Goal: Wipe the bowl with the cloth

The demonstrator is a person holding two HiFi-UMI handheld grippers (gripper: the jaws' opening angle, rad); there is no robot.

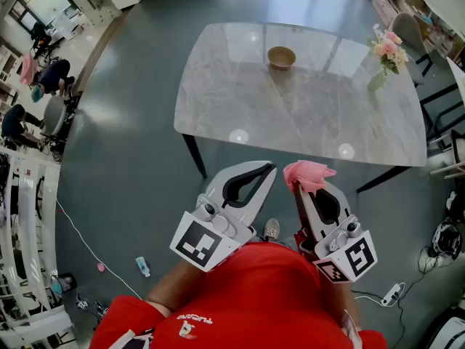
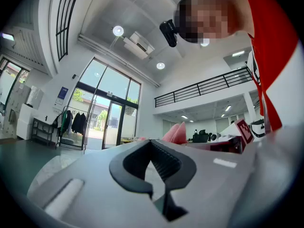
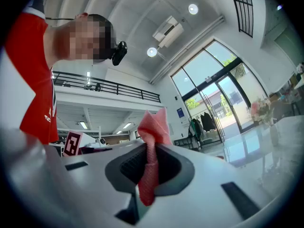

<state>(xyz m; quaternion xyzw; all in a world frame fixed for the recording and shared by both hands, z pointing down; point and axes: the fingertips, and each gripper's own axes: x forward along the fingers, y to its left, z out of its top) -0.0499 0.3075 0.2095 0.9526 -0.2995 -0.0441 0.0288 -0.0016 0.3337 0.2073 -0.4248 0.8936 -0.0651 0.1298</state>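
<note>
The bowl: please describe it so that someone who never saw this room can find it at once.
Start at the large grey stone-look table. Near its far edge, about midway along, stands the bowl. It is small, round and tan, unlike the tall vase of pink flowers at the right end.

1x small round tan bowl (image 1: 281, 57): upright, far side of grey marble tabletop (image 1: 240, 100). 1x pink woven cloth (image 3: 151, 146): bunched, pinched betw. right gripper (image 3: 142, 194) jaws, top poking out.
</note>
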